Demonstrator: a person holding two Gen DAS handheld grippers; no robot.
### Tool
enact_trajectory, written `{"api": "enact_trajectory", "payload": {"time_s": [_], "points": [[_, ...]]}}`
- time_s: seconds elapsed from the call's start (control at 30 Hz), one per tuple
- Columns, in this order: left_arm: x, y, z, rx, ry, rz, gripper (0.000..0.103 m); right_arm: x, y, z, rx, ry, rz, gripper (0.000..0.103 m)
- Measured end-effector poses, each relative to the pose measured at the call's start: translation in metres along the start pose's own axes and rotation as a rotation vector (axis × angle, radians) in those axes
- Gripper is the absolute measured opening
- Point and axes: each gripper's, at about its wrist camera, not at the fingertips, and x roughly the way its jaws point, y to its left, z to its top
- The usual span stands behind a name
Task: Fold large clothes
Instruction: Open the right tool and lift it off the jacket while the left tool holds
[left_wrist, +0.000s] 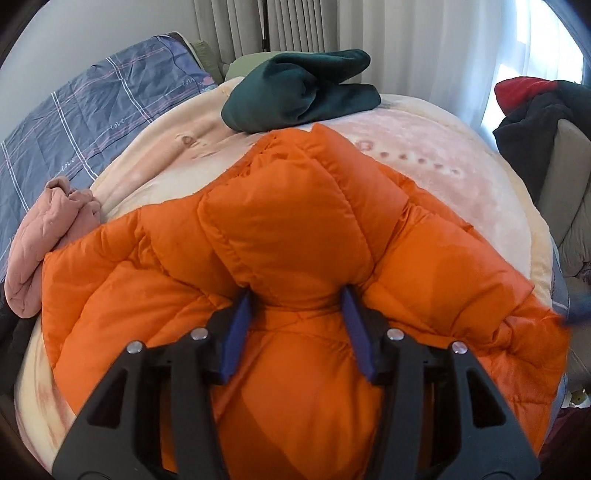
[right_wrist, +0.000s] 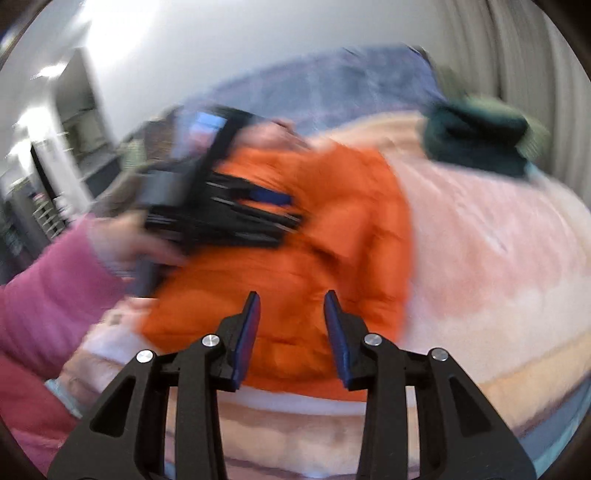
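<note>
An orange puffer jacket (left_wrist: 288, 221) lies spread on a cream-pink blanket (left_wrist: 424, 177) that covers the bed. A raised fold of its middle bulges up between the blue pads of my left gripper (left_wrist: 295, 295), which press on it from both sides. In the blurred right wrist view the left gripper (right_wrist: 288, 210), held by a hand in a pink sleeve (right_wrist: 48, 288), sits on the jacket (right_wrist: 351, 221). My right gripper (right_wrist: 291, 295) hovers over the jacket's near edge. Its fingers stand apart with nothing between them.
A dark green garment (left_wrist: 303, 92) lies bunched at the far side of the bed. A pink garment (left_wrist: 48, 236) sits at the jacket's left, beside a blue plaid quilt (left_wrist: 74, 110). Dark and red clothes (left_wrist: 532, 107) are piled on a chair at the right. Curtains hang behind.
</note>
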Motion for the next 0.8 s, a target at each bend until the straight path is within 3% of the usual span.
{"api": "enact_trajectory", "payload": {"time_s": [0.07, 0.13, 0.2, 0.27, 0.33, 0.43, 0.57, 0.63, 0.73, 0.77, 0.8], "points": [[0.001, -0.002, 0.002, 0.001, 0.007, -0.004, 0.051, 0.000, 0.027, 0.002, -0.049, -0.036, 0.169, 0.037], [0.003, 0.001, 0.006, 0.005, 0.018, -0.010, 0.051, 0.013, 0.049, -0.001, -0.099, -0.006, 0.241, 0.037], [0.005, 0.001, 0.008, 0.018, 0.030, -0.010, 0.051, 0.051, 0.068, -0.011, -0.169, 0.113, 0.159, 0.037], [0.008, -0.002, 0.010, 0.049, 0.043, -0.005, 0.051, 0.081, 0.068, -0.025, -0.166, 0.197, 0.136, 0.037], [0.011, -0.003, 0.010, 0.056, 0.052, -0.002, 0.051, 0.096, 0.065, -0.033, -0.149, 0.229, 0.120, 0.037], [0.015, -0.004, 0.010, 0.063, 0.059, 0.002, 0.051, 0.098, 0.065, -0.034, -0.131, 0.217, 0.105, 0.036], [0.013, -0.002, 0.008, 0.051, 0.049, -0.005, 0.051, 0.077, 0.045, -0.029, -0.066, 0.175, 0.197, 0.036], [0.013, -0.002, 0.008, 0.051, 0.046, -0.004, 0.051, 0.058, 0.032, -0.026, -0.036, 0.136, 0.194, 0.036], [0.013, -0.002, 0.008, 0.051, 0.046, -0.004, 0.051, 0.021, 0.006, -0.020, 0.036, 0.024, 0.125, 0.036], [0.013, -0.002, 0.008, 0.050, 0.045, -0.004, 0.051, 0.018, -0.006, -0.020, 0.071, 0.014, 0.079, 0.036], [0.013, -0.002, 0.008, 0.049, 0.045, -0.005, 0.051, 0.022, -0.019, -0.021, 0.099, 0.043, -0.005, 0.028]]}}
